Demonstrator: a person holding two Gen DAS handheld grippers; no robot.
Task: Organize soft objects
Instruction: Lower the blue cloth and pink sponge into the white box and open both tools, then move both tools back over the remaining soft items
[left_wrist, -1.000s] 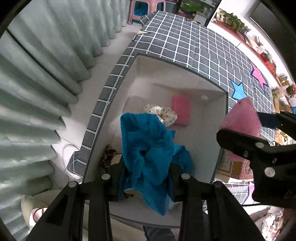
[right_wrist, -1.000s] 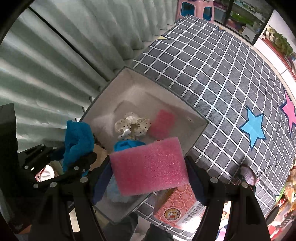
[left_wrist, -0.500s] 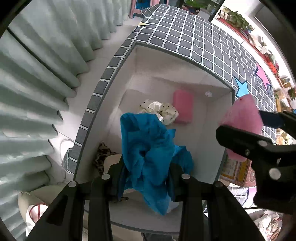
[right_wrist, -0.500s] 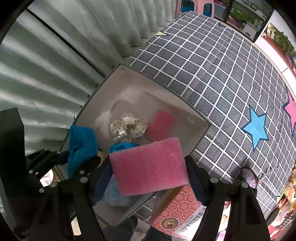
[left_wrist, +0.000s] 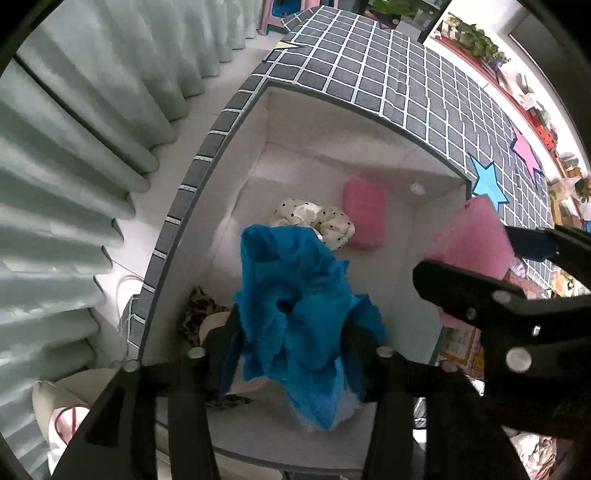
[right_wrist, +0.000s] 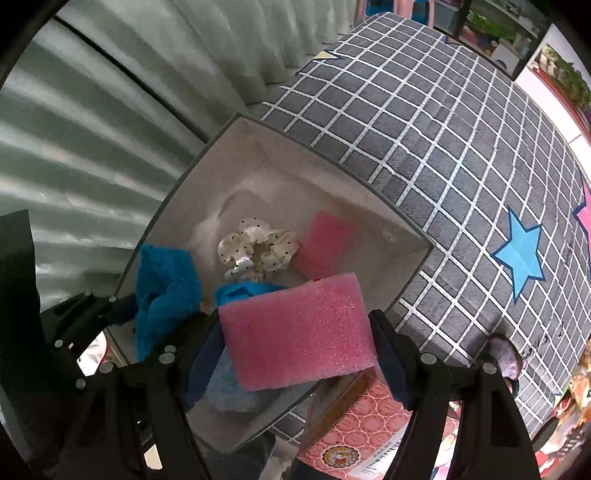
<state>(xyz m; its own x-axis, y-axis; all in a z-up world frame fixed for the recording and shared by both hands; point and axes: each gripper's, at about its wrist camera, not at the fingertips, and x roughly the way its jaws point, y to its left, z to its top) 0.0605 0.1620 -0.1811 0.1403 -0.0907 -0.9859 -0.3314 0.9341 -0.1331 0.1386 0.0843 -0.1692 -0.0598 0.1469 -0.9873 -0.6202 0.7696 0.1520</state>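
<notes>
A white-lined storage box (left_wrist: 332, 129) (right_wrist: 295, 166) lies below both grippers. My left gripper (left_wrist: 291, 325) points down over it with a crumpled blue cloth (left_wrist: 295, 306) (right_wrist: 166, 288) between its fingers. Its jaws are opening, and the cloth still hangs touching both pads. My right gripper (right_wrist: 295, 323) (left_wrist: 465, 254) holds a pink foam sponge (right_wrist: 295, 332) (left_wrist: 469, 240) above the box's near corner. Its jaws are easing open with the sponge still between the pads. In the box lie a second pink sponge (left_wrist: 364, 214) (right_wrist: 325, 240) and a polka-dot scrunchie (left_wrist: 321, 221) (right_wrist: 258, 247).
A leopard-print piece (left_wrist: 199, 314) and a pale blue cloth (right_wrist: 229, 387) also lie in the box. Grey grid fabric with stars (right_wrist: 443, 129) spreads beyond it. Pale green curtains (left_wrist: 74, 147) hang on the left. A red patterned carton (right_wrist: 351, 424) sits by the box's near side.
The left gripper's fingers stand a little wider around the blue cloth, which still hangs in place. The right gripper and its sponge look unchanged.
</notes>
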